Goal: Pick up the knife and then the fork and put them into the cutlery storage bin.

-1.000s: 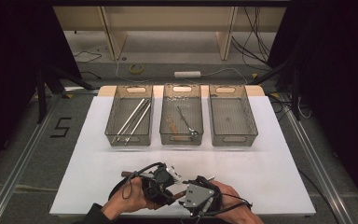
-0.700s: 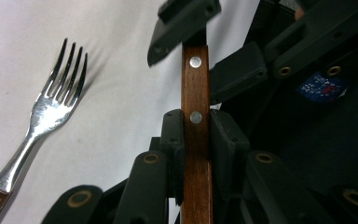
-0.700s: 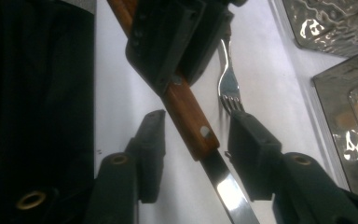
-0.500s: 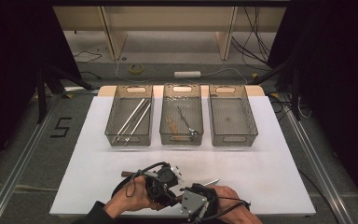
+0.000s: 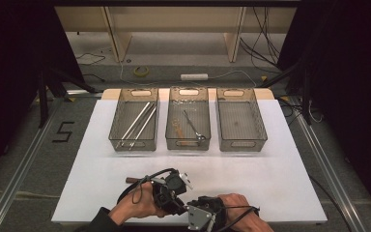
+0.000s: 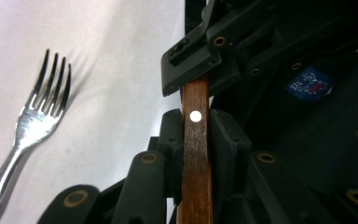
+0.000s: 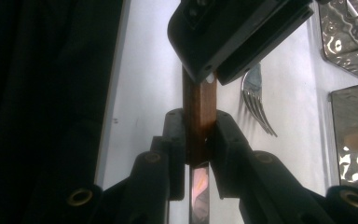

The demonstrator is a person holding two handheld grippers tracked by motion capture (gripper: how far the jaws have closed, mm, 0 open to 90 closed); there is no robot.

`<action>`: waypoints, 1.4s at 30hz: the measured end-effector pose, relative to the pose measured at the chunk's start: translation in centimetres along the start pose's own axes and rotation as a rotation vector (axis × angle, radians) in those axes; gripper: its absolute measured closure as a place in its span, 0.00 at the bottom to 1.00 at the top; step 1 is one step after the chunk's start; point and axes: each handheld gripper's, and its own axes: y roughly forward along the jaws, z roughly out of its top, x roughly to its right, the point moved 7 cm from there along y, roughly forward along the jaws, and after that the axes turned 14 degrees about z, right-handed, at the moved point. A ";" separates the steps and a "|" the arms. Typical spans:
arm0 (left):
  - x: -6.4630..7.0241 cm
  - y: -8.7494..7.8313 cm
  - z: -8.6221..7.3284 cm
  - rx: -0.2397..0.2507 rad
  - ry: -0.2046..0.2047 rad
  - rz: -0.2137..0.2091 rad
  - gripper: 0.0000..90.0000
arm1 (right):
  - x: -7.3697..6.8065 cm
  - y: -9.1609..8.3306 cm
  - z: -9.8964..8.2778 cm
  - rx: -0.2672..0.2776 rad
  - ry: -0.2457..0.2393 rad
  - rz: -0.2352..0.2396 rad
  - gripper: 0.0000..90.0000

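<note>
Now the right gripper (image 7: 193, 133), just closing, clamps the wooden handle (image 7: 198, 107) too.

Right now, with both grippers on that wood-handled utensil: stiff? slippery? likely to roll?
Probably stiff: the wooden handle runs straight between both grippers' closed jaws. The flat-sided handle likely won't roll. Its polished metal part looks slick, so the right gripper, which has just closed on the wood, seems well placed.

The white table sheet (image 5: 280, 188) is evenly bright under light from above, while the surroundings are dark. The silver metal fork (image 6: 37, 116) gives soft shadow; close black jaws look blurred.
</note>
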 end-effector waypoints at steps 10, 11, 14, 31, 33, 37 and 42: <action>-1.3 -1.1 0.3 0.098 -0.030 0.052 0.58 | 0.9 -1.0 -1.5 -0.002 0.058 -0.013 0.87; -1.5 -1.3 0.3 0.114 -0.045 0.062 0.51 | 0.9 -1.0 -1.7 -0.003 0.060 -0.008 0.87; -2.1 -2.0 0.5 0.168 -0.075 0.075 0.41 | 1.2 -1.3 -2.2 -0.015 0.073 -0.021 0.87; -6.8 -4.9 -1.0 0.523 -0.278 0.252 0.20 | 4.9 -4.8 -6.6 0.030 0.298 -0.131 0.87; -7.1 -4.8 -1.4 0.550 -0.298 0.264 0.19 | 5.8 -5.5 -7.1 0.061 0.344 -0.155 0.87; -7.6 -4.7 -2.1 0.607 -0.329 0.287 0.19 | 7.6 -6.9 -8.0 0.109 0.434 -0.178 0.87; -8.2 -4.9 -3.3 0.639 -0.364 0.308 0.18 | 10.1 -8.5 -8.9 0.184 0.560 -0.192 0.87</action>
